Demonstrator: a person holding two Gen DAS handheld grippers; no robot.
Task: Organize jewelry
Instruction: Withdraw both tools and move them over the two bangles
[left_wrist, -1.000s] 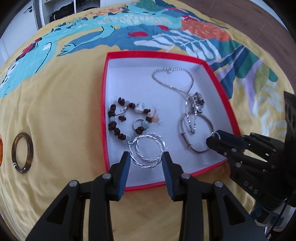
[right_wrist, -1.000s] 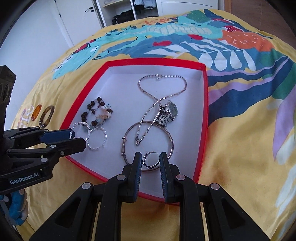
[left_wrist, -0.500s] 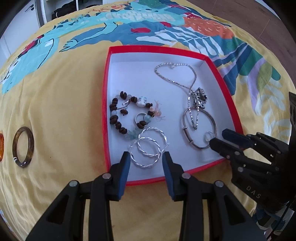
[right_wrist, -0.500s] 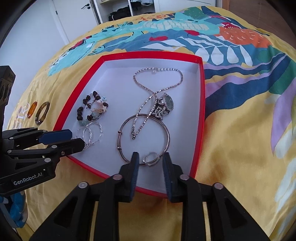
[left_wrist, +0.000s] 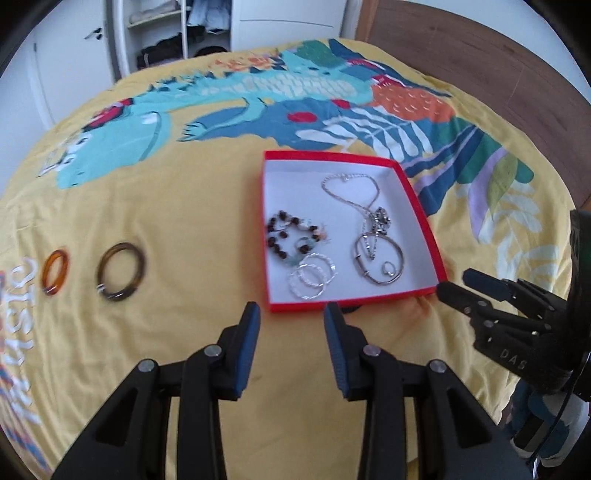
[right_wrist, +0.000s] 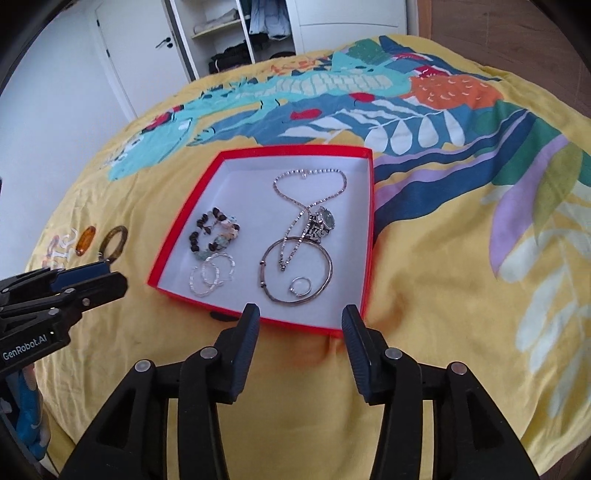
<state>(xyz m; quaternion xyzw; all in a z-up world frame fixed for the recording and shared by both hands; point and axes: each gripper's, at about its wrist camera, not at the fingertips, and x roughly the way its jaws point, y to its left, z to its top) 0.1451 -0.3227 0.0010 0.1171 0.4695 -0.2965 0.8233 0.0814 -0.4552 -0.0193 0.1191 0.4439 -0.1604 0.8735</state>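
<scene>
While both tools are hovering over the near side of the bed, the red box (right_wrist: 370, 236) is sitting on the yellow patterned bedspread (right_wrist: 443, 295) with the jewelry lying inside on its white floor. The left tool (left_wrist: 291, 325) is standing released, its blue-padded jaws apart with nothing between them, just short of the box's near rim. The right tool (right_wrist: 300, 325) is opening its jaws at this moment, and nothing is caught between them either; its tips are framing the near edge of the box.

Inside the box, a silver chain necklace (right_wrist: 310, 184) is looping toward the far wall, its strands crossing and trailing down past a wristwatch (right_wrist: 322, 223). Below that, a large silver bangle (right_wrist: 297, 271) is lying flat, and a small silver ring (right_wrist: 300, 286) is resting inside its circle. On the left side, a bracelet of dark and pale beads (right_wrist: 214, 234) is bunched up, with two twisted silver hoops (right_wrist: 212, 273) overlapping just in front of it.

Out on the bedspread, well to the left of the box, a brown tortoiseshell bangle (left_wrist: 121, 270) and a smaller orange ring (left_wrist: 55, 271) are lying side by side, not touching. Beyond the bed, a white wardrobe (right_wrist: 236, 33) is standing open with clothes on its shelves.
</scene>
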